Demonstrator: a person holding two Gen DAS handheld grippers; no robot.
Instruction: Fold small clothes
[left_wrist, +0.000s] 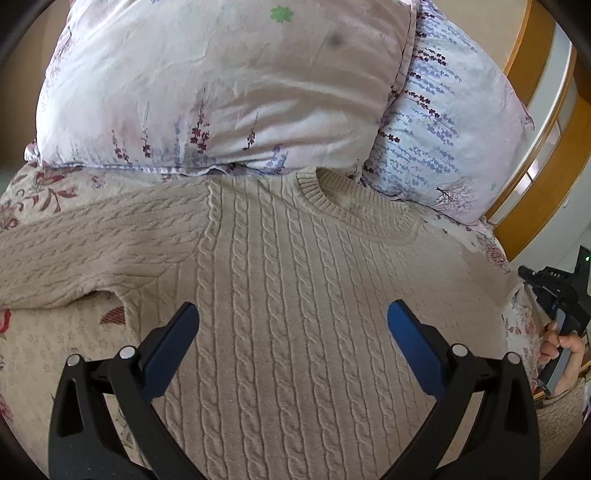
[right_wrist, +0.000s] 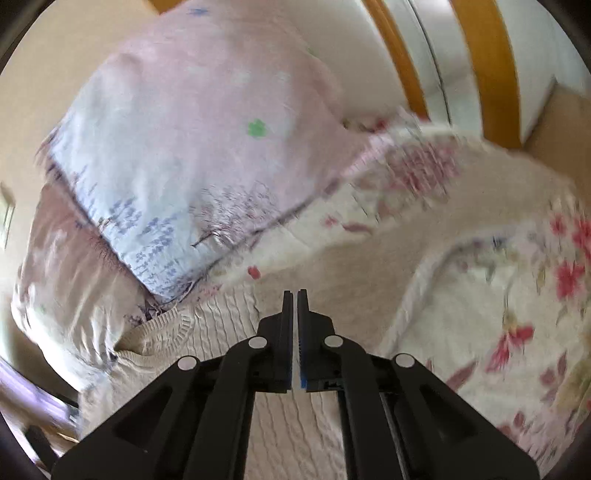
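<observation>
The beige cable-knit sweater (left_wrist: 295, 295) is laid flat on the floral bedspread (left_wrist: 48, 192), collar toward the pillows (left_wrist: 221, 92). The left gripper (left_wrist: 293, 321) is held above it, fingers spread apart. The right gripper (right_wrist: 295, 299) is closed; in this blurred view nothing appears clamped.

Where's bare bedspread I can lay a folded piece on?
Bare bedspread shows below the sweater's left sleeve, and a wider floral stretch beside its right sleeve. The head end is crowded: pillows butt against the collar.
</observation>
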